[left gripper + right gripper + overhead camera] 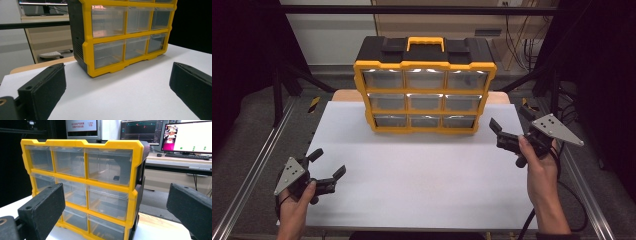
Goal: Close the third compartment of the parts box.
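A yellow and black drawer box stands upright at the far side of the white bench, in the middle. It has nine clear drawers in three rows, and a yellow handle on its black top. The left claw sits near the front left corner of the bench, held in a hand. Its jaws are wide apart and hold nothing. It is well apart from the box. The right claw is up by the right end of the box, near it but not touching, held in the other hand. Its jaws are wide apart too and hold nothing. In the right gripper view a small dark thing lies in the top drawer nearest that claw. I cannot tell what it is.
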`<state>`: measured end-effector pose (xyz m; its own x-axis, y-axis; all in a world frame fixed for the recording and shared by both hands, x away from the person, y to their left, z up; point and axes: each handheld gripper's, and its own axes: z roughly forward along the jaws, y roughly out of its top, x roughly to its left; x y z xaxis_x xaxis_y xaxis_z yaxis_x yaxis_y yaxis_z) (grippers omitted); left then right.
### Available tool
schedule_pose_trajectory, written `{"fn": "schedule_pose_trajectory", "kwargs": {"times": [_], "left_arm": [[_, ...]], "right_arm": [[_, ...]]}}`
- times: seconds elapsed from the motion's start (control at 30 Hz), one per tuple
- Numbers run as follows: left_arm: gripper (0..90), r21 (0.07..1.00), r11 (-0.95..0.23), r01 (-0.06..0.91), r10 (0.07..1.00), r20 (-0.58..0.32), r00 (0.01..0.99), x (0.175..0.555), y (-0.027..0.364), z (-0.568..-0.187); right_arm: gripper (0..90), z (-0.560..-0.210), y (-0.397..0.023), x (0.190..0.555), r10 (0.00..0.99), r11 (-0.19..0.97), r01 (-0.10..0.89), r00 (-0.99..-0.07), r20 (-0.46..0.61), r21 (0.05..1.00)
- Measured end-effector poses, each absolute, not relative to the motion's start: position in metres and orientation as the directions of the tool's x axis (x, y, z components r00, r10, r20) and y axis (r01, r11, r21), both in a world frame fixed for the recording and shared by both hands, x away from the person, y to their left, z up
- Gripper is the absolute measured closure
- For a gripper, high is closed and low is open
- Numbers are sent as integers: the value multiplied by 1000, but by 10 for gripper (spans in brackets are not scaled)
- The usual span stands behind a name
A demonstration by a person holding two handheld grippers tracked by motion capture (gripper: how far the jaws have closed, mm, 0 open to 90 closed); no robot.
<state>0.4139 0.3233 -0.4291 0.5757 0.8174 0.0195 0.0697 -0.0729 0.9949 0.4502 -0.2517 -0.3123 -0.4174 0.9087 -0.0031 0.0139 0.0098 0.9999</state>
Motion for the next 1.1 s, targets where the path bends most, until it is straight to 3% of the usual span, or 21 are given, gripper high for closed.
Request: {"fn": "schedule_pose_trajectory", "kwargs": {"times": [1.1], "left_arm": [[6,996,-72,55,817,27,576,413,326,-429]], "right_arm": [[23,-334,-281,425,925,30,15,-380,-21,999]]}}
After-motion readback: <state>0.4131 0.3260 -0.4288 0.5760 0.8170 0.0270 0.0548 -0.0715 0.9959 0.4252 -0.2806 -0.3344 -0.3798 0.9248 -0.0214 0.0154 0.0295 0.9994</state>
